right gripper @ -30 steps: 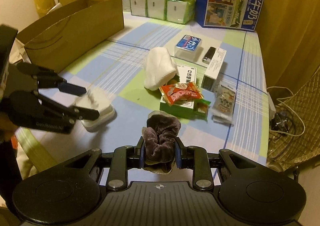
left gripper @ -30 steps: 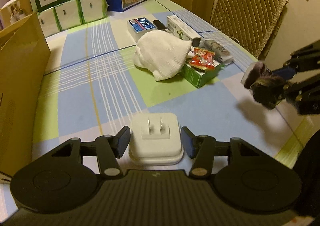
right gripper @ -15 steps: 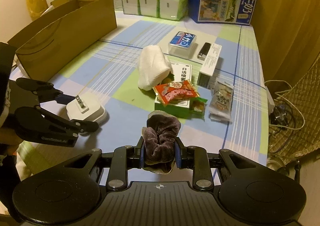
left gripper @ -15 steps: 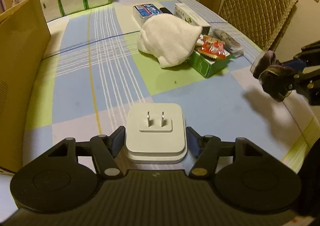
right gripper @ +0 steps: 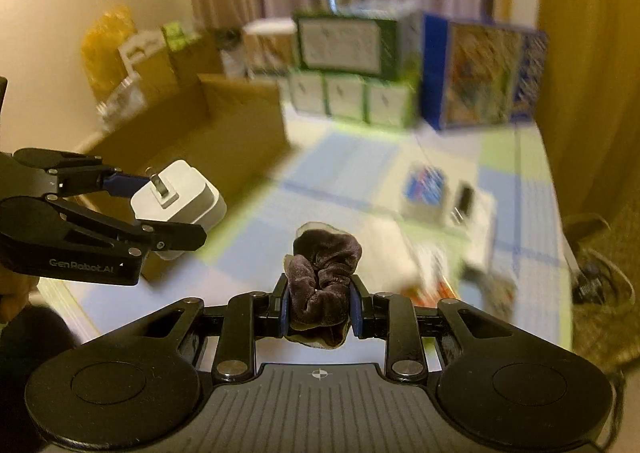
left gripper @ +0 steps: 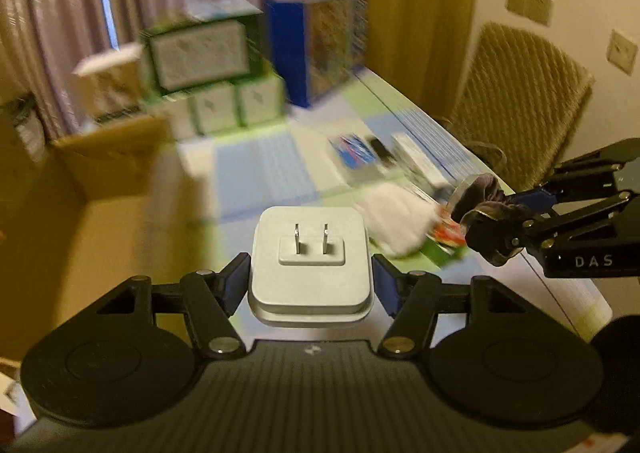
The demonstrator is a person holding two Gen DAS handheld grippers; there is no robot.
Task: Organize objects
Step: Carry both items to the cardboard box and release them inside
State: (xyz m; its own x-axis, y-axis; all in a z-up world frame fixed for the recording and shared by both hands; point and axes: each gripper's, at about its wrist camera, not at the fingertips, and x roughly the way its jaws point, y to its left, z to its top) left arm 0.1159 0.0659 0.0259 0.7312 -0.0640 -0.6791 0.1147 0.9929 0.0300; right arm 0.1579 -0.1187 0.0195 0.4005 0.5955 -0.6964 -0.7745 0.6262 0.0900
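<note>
My left gripper (left gripper: 311, 280) is shut on a white two-prong power adapter (left gripper: 310, 265), held up off the checked tablecloth with its prongs facing away. From the right wrist view the same adapter (right gripper: 178, 199) hangs at the left, close to the open cardboard box (right gripper: 192, 133). My right gripper (right gripper: 320, 307) is shut on a dark velvet scrunchie (right gripper: 322, 273), also lifted above the table. The left wrist view shows that scrunchie (left gripper: 486, 209) at the right, pinched in the black fingers. The background is blurred by motion.
An open cardboard box (left gripper: 104, 189) stands at the left. Green-and-white cartons (right gripper: 348, 65) and a blue milk carton case (right gripper: 488, 77) line the back. A white cloth (left gripper: 394, 217), snack packets and small boxes (right gripper: 424, 189) lie mid-table. A quilted chair (left gripper: 516, 101) stands at the right.
Both grippers have risen and tilted up from the tablecloth. The adapter, resting on the table before, is now lifted in the left gripper, nearer the cardboard box. The scrunchie stays gripped.
</note>
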